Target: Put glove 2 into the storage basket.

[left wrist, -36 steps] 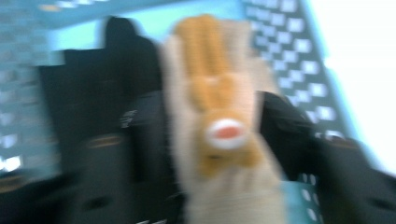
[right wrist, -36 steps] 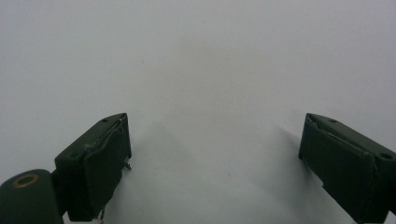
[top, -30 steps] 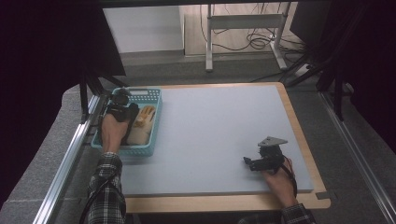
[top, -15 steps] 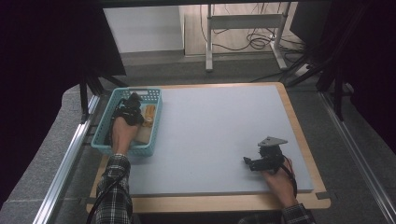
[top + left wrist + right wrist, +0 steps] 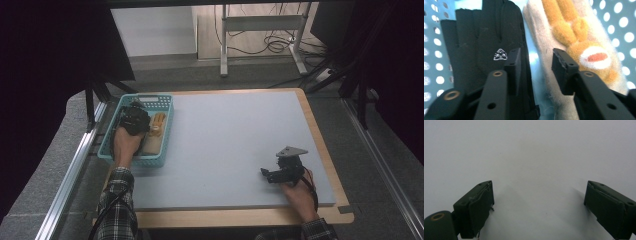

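Left gripper [image 5: 534, 62]: matte black plastic jaws, blocky square pads, parted a little and just been opening; nothing clamped. Gap sits over the seam between two gloves, left jaw over the black glove [image 5: 486, 37], right jaw over the cream glove [image 5: 564, 37]. Black glove: smooth knit, flat, fingers cut square, small white logo. Cream glove: fuzzy wool, orange felted animal shape with a white oval and red patch. Both lie side by side, touching, flat on the floor of the teal basket [image 5: 624, 30], hard plastic with round perforations. In the high view the left gripper [image 5: 135, 119] is inside the basket [image 5: 165, 102] at the table's far left, hand behind it.

Right gripper [image 5: 539, 202]: same black pads, rough-edged liners, spread wide, empty, over the smooth pale grey mat [image 5: 536, 150]. High view: right gripper [image 5: 285, 170] near right front, grey triangular plate on top; mat [image 5: 225, 140] on a light wood board.
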The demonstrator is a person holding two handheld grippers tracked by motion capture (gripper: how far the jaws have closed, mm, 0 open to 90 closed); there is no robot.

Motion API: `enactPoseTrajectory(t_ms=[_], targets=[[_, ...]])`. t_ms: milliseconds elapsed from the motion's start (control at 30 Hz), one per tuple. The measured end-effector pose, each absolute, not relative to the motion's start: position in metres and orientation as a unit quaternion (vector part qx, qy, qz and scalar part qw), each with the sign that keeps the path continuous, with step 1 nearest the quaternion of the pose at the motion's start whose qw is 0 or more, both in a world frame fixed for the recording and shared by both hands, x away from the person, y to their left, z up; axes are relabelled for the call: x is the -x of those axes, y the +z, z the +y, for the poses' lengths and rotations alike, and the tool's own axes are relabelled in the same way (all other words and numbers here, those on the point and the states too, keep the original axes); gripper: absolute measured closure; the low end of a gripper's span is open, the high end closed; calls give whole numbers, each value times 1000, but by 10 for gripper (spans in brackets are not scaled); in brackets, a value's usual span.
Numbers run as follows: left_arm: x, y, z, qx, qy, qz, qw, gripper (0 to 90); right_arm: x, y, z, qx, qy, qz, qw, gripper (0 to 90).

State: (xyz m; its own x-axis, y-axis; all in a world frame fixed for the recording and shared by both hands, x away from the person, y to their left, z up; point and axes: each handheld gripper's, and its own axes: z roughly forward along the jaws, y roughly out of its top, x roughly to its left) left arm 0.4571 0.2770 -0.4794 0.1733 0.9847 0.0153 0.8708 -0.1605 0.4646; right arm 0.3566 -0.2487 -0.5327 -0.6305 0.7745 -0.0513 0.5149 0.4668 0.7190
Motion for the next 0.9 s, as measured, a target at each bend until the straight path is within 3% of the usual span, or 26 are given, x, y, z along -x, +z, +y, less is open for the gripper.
enactPoseTrajectory(t_ms=[167, 900], targets=[[-454, -475, 281, -739, 169, 626, 187, 491, -357, -533, -249, -386, 343, 835, 189, 89], [-441, -468, 298, -726, 173, 628, 220, 350, -357, -533, -249, -385, 343, 835, 190, 88]])
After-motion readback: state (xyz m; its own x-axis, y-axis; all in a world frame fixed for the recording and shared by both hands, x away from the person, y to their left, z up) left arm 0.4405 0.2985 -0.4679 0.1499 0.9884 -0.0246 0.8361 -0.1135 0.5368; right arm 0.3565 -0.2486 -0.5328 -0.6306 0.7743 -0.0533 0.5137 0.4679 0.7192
